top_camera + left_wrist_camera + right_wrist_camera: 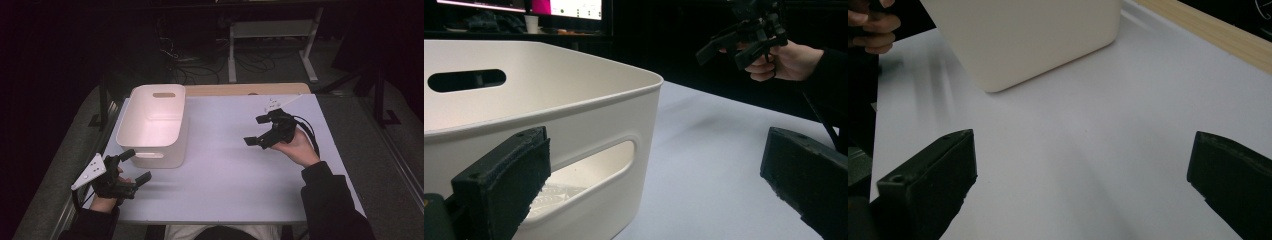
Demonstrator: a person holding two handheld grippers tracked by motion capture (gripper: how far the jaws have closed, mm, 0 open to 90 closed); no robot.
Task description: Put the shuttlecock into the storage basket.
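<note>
Left gripper (134, 166) gaped wide at lower left, just beside the white bin (155, 122); a nudge risked shoving it. Right gripper (259, 130) hung wide too.

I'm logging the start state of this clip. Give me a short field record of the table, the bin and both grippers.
surface: white table, wooden strip along its far edge
bin: white plastic bin, upright on the table's left part, slot handles in its end walls; nothing seen inside from the high view
left gripper: near the bin's near end, jaws wide apart, holding nothing
right gripper: above the table's right part, jaws apart, holding nothing, pointing toward the bin
contact: neither gripper touches the bin
</note>
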